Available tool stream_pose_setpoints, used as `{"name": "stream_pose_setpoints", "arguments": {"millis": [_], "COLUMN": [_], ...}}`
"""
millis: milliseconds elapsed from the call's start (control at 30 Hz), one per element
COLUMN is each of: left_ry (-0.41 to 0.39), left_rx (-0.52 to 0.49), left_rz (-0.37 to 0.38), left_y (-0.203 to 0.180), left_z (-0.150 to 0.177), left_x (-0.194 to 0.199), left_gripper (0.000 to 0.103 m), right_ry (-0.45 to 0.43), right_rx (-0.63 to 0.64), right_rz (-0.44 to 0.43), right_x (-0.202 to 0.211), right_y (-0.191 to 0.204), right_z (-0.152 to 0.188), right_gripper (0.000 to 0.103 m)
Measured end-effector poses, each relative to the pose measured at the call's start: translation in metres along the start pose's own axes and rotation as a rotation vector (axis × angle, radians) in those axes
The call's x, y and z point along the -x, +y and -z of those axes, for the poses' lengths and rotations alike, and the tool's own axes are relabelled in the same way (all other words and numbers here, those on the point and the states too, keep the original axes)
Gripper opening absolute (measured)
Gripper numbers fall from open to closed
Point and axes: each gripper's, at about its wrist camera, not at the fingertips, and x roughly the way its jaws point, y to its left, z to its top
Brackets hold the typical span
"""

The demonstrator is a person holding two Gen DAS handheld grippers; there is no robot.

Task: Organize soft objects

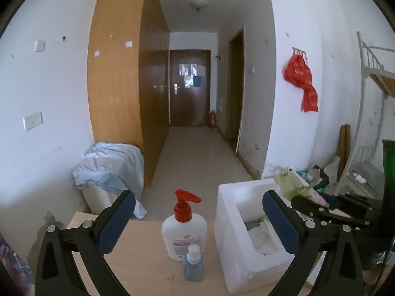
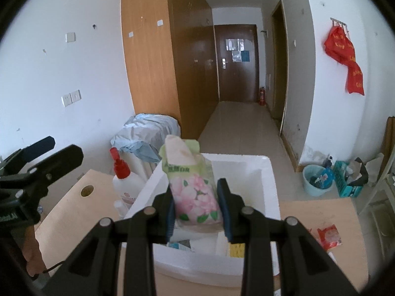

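While the right gripper (image 2: pixel 196 206) clamps a pink-flowered, green-topped tissue pack (image 2: pixel 191 185); left gripper (image 1: pixel 197 222) gapes empty.

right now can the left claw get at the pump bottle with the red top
Probably yes. The left claw is wide open and empty, and the pump bottle stands upright right between its fingers. Only the small blue bottle sits in front of it, and the foam box is close beside.

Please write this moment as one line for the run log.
left gripper: open, empty | right gripper: shut on floral soft tissue pack | pack: above white foam box | not yet released
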Motion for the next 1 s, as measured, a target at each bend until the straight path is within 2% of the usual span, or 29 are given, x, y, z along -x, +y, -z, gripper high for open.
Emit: {"name": "stream_pose_setpoints", "arguments": {"millis": [267,667,700,767,800,833,933,1000], "left_ry": [0.005,0.024,0.022,0.023,0.023,0.022,0.021,0.020], "left_rx": [0.030,0.005,0.007,0.007,0.007,0.010,0.010,0.013], "left_rz": [-0.009,-0.004,-0.006,-0.006,-0.005,-0.004,-0.002,-0.002], "left_y": [0.006,0.001,0.000,0.000,0.000,0.000,0.000,0.000], "left_z": [0.000,-0.002,-0.002,-0.003,-0.002,-0.003,-0.005,-0.006], "left_x": [-0.001,-0.006,-0.005,-0.006,-0.006,-0.005,-0.005,-0.004], "left_gripper": [0.103,0.103,0.103,0.103,0.103,0.103,0.103,0.103], "right_ry": [0.008,0.018,0.019,0.020,0.015,0.010,0.008,0.009], "right_rx": [0.000,0.004,0.004,0.012,0.021,0.025,0.040,0.047], "right_rz": [0.004,0.010,0.010,0.022,0.032,0.036,0.042,0.048], "right_x": [-0.003,-0.006,-0.007,-0.006,-0.006,-0.005,-0.004,-0.004], "right_y": [0.005,0.006,0.006,0.007,0.008,0.009,0.011,0.011], "right_z": [-0.002,0.000,0.000,0.000,0.000,0.000,0.001,0.001], "right_gripper": [0.035,0.036,0.038,0.053,0.065,0.073,0.085,0.089]}}
